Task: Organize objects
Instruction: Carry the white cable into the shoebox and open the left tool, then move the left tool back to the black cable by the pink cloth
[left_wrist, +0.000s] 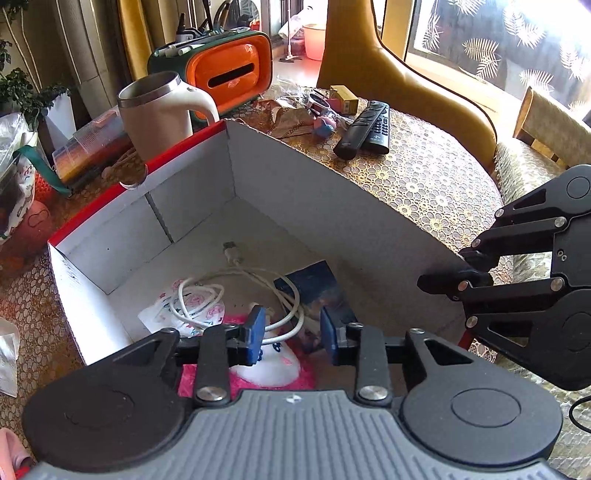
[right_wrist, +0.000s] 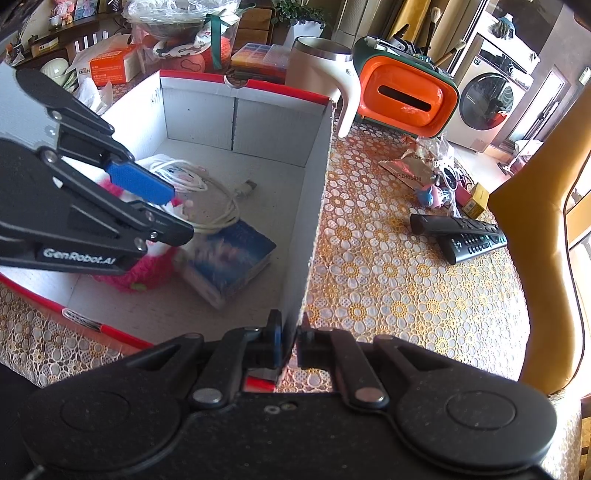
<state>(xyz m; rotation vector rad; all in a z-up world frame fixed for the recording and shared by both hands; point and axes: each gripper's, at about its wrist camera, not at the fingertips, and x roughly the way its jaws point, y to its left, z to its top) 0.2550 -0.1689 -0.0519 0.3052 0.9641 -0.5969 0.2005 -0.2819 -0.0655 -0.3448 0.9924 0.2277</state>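
A white cardboard box (left_wrist: 295, 173) with a red rim stands open on the table. In it lie a white USB cable (left_wrist: 236, 273), a blue book (left_wrist: 314, 284), a flowered packet (left_wrist: 166, 314) and a pink plush toy (left_wrist: 273, 365). My left gripper (left_wrist: 292, 334) hangs inside the box just above the plush toy, blue pads apart, nothing pressed between them. In the right wrist view it (right_wrist: 181, 212) sits over the plush toy (right_wrist: 147, 269), beside the book (right_wrist: 229, 254). My right gripper (right_wrist: 289, 343) is shut on the near end of the box's right wall (right_wrist: 317, 184).
Two black remotes (left_wrist: 365, 129), a small toy figure (left_wrist: 327, 125), a yellow carton (left_wrist: 345, 98) and a snack wrapper (left_wrist: 291, 118) lie on the lace tablecloth right of the box. A cream kettle (left_wrist: 159, 110) and an orange tissue box (left_wrist: 229, 74) stand behind it. A mustard chair (right_wrist: 535, 258) borders the table.
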